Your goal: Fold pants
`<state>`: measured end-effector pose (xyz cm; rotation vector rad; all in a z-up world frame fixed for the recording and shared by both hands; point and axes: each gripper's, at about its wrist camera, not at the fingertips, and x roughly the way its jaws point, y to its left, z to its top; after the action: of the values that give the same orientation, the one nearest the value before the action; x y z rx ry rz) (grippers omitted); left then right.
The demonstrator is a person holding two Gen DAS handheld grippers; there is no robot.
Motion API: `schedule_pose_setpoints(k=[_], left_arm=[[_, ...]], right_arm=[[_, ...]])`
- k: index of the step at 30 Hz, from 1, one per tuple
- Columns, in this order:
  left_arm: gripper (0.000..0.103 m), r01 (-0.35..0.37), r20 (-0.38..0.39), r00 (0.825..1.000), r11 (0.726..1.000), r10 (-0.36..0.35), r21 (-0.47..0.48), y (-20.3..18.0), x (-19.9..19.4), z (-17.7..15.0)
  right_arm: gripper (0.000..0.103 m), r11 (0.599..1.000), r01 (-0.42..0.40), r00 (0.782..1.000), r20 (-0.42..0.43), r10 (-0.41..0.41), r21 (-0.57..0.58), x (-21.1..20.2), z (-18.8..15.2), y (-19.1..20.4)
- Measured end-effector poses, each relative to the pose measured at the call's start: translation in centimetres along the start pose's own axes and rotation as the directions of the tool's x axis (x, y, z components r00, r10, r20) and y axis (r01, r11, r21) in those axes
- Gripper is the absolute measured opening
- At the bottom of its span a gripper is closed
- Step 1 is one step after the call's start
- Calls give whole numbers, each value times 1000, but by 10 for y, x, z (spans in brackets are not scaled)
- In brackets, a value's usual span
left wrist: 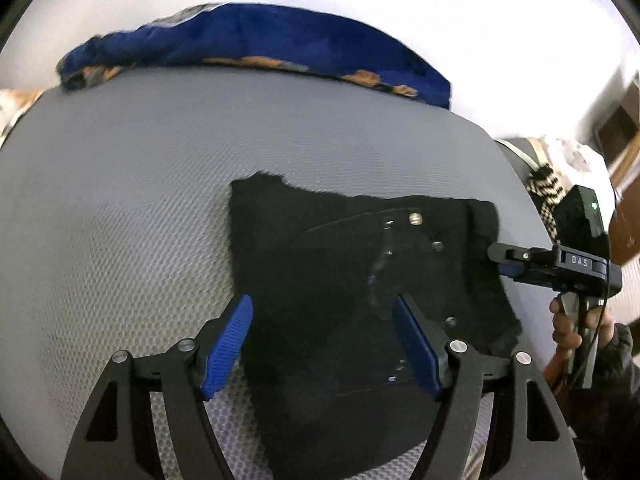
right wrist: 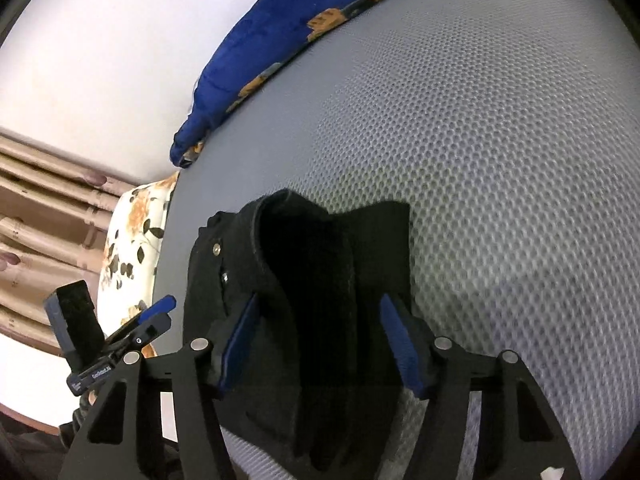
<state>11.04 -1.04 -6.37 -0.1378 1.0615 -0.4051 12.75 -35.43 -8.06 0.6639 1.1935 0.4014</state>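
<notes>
Item: grey mesh mattress (left wrist: 140,168); blue floral quilt (left wrist: 256,40) along its far edge. We list black pants (left wrist: 352,280), folded, lying mid-mattress. Left gripper (left wrist: 322,344) spread wide over them, gripping nothing; right gripper (right wrist: 316,344) part-open astride the raised waistband.

Grey mat (left wrist: 140,152) lies bare — blue cushion (left wrist: 260,40) borders far edge.

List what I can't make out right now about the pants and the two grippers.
- Pants: near end cut off by the bottom edge in both wrist views.
- Fold layers: black cloth too dark to separate in either view.
- Right gripper: whether its pads press the raised fold is unclear in the right wrist view.
- Left gripper: open over the cloth; contact underneath hidden by its own fingers.
</notes>
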Motion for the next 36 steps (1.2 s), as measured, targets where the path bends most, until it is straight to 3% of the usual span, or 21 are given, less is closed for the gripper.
schedule_pose_setpoints(k=[4, 7, 10, 16, 18, 22, 29, 34, 36], left_arm=[[73, 8, -39, 999, 1000, -9, -24, 10, 13, -10], [72, 6, -41, 999, 1000, -6, -12, 5, 18, -14], [72, 10, -36, 999, 1000, -10, -1, 1, 18, -17], [73, 2, -44, 999, 1000, -1, 14, -6, 24, -19], [73, 3, -45, 999, 1000, -3, 11, -6, 25, -18], [72, 32, -13, 999, 999, -32, -19, -5, 16, -13], [72, 109, 91, 989, 992, -114, 57, -26, -8, 1], [72, 150, 62, 985, 979, -160, 138, -45, 0, 0], [73, 182, 11, 983, 971, -186, 156, -49, 11, -5]], right_arm=[[59, 999, -32, 999, -3, 32, -12, 4, 4, 0], [38, 996, -93, 995, -28, 93, 5, 4, 1, -3], [37, 998, -67, 997, -33, 67, -16, 9, -1, -3], [37, 993, -114, 993, -17, 115, 31, 21, 6, -3], [21, 993, -113, 994, -13, 113, 19, 18, 5, 4], [10, 997, -81, 996, 47, 81, -2, -3, 0, 27], [9, 1000, 11, 991, 134, -14, 24, -37, -14, 41], [9, 985, 63, 989, 120, -83, 162, -33, -25, -5], [10, 980, 85, 989, 108, -106, 179, -24, -26, -12]])
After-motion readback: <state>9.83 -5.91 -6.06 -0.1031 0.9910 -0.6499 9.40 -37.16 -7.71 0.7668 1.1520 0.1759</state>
